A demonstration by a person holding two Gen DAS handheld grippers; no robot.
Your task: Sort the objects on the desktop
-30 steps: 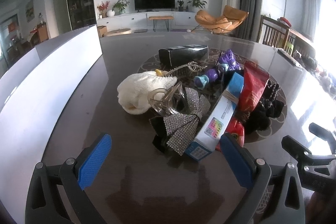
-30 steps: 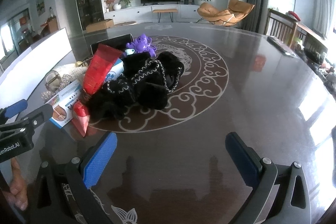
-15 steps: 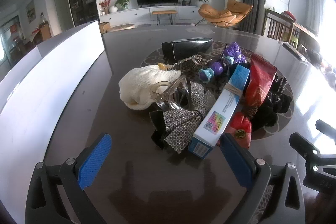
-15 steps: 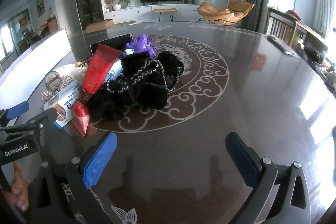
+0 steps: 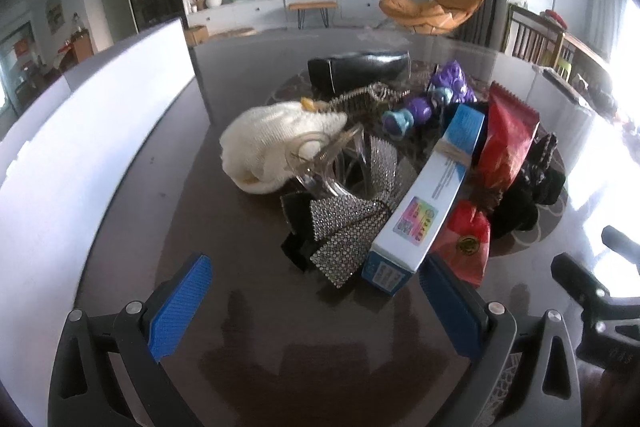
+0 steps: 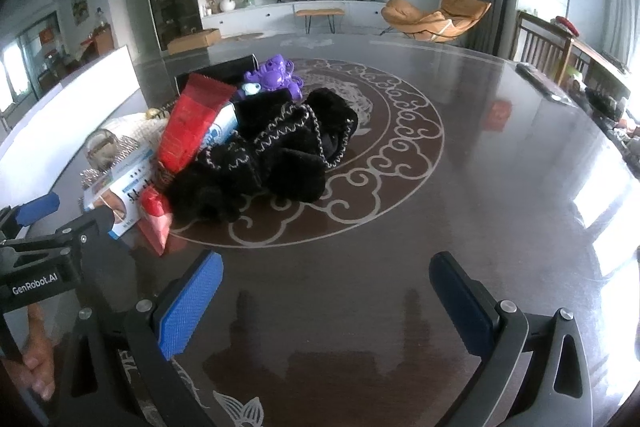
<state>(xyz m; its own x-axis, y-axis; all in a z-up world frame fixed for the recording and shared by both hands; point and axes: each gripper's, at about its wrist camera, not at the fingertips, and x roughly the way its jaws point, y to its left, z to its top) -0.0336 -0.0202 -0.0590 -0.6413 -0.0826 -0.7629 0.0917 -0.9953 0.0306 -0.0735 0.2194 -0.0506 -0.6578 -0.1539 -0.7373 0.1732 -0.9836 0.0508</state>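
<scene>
Left tool (image 5: 316,301) and right tool (image 6: 326,297) — both with fingers spread apart, empty, hovering above the dark desk (image 6: 500,187). The clutter lies heaped mid-desk: white-and-blue box (image 5: 430,195) leaning against red packet (image 5: 506,139), rhinestone bow (image 5: 352,223), white knit piece (image 5: 272,143), black fuzzy fabric (image 6: 280,155) — purple toy (image 6: 272,77) behind.

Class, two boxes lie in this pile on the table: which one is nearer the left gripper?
The blue-and-white carton, whose end sits almost between the open left gripper fingers. The black box lies at the far side of the pile.
</scene>
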